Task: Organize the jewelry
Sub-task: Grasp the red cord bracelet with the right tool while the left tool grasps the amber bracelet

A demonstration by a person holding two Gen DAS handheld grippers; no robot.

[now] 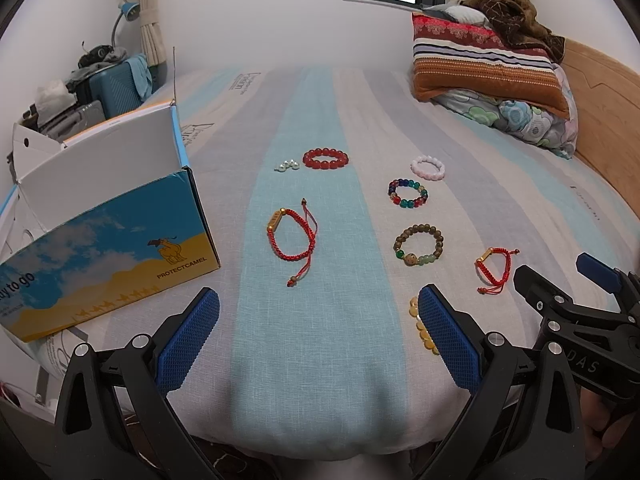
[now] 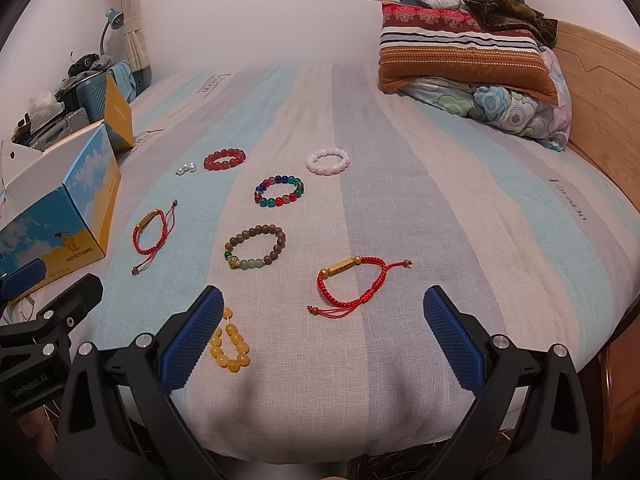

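Note:
Several bracelets lie on the striped bed sheet (image 1: 316,340). A red bead bracelet (image 1: 325,158), white pearls (image 1: 287,165), a pink bead bracelet (image 1: 427,166), a multicolour bead bracelet (image 1: 407,193), a brown bead bracelet (image 1: 418,245), two red cord bracelets (image 1: 291,236) (image 2: 354,286) and a yellow bead bracelet (image 2: 232,346). My left gripper (image 1: 316,300) is open and empty above the near sheet. My right gripper (image 2: 322,300) is open and empty, just in front of the second red cord bracelet. An open blue and yellow box (image 1: 112,240) stands at the left.
Stacked pillows (image 1: 492,76) and a brown blanket (image 1: 512,12) lie at the far right by the wooden headboard (image 1: 600,92). Suitcases (image 1: 108,88) and a lamp (image 1: 128,10) stand beyond the bed's left side. The right gripper also shows in the left wrist view (image 1: 560,276).

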